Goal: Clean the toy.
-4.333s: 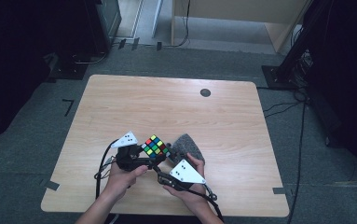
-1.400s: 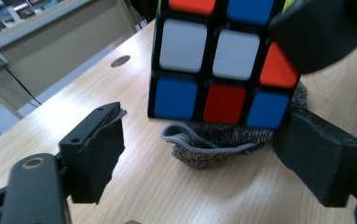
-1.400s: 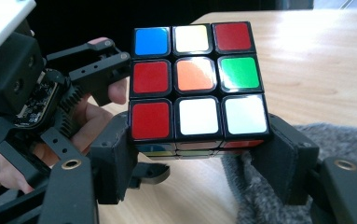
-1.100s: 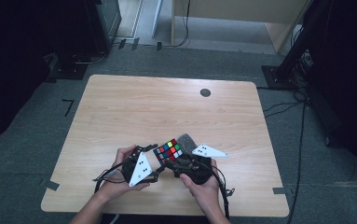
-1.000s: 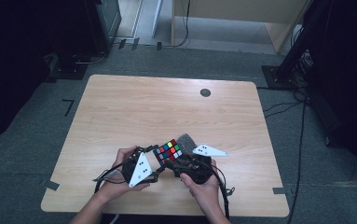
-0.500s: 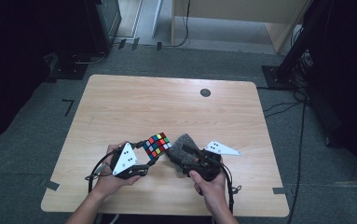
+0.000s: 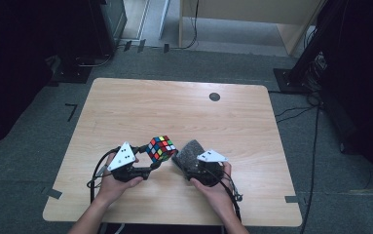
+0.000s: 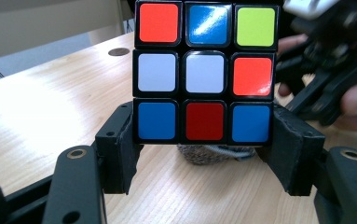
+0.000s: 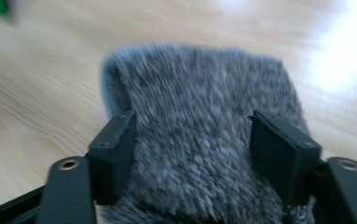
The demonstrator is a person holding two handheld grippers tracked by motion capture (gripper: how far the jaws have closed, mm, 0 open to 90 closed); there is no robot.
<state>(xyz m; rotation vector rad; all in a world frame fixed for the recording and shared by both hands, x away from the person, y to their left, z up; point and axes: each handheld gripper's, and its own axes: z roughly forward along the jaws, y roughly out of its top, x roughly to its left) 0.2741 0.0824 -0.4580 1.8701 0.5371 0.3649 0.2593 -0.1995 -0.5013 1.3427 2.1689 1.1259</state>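
My left gripper [image 8: 204,154] is clamped on the puzzle cube [image 8: 205,70]; both pads press its bottom row, and the cube is up off the wooden table [image 7: 140,109]. The face toward the camera reads red-blue-yellow, white-white-red, blue-red-blue. My right gripper [image 9: 199,154] sits just right of the cube, over the grey fuzzy cloth [image 9: 204,140]. Its jaws have just been closing with the cloth between them; I can't tell if the pads actually bite. The cloth lies on the table, just beside the cube.
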